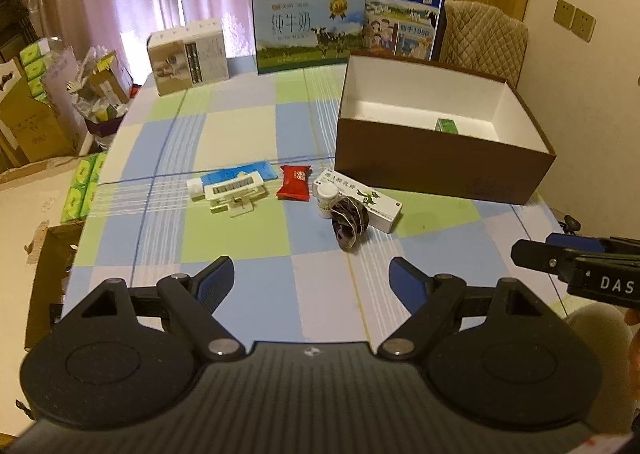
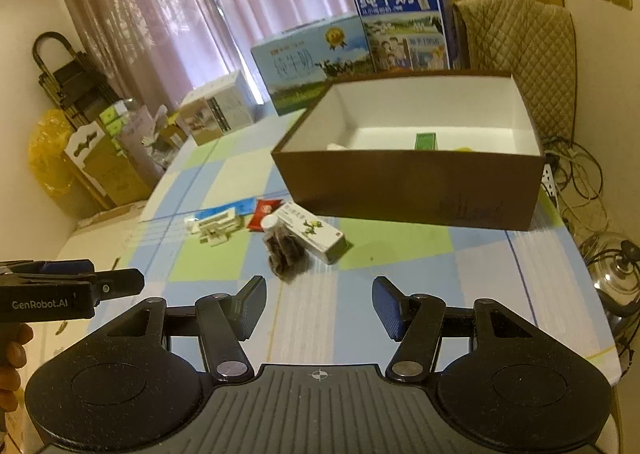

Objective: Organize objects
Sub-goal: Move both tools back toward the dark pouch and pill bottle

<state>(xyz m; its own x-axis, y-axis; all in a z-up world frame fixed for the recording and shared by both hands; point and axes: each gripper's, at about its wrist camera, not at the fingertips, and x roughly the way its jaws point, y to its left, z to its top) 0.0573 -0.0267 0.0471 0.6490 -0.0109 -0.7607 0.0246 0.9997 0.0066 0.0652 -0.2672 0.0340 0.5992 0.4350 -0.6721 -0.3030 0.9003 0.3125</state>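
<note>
- My left gripper [image 1: 311, 278] and right gripper [image 2: 319, 300] both hang spread, empty.
- A dark pouch [image 1: 349, 223] lies nearest, touching the bottle [image 1: 327, 199] and carton [image 1: 362, 200].
- Brown box [image 1: 440, 170] sits far right.

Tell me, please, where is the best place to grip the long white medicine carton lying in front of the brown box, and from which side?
Probably the bare far half of the white carton, from above, jaws across its narrow width. It lies flat; the small white bottle and dark crumpled bundle crowd its near end.
</note>
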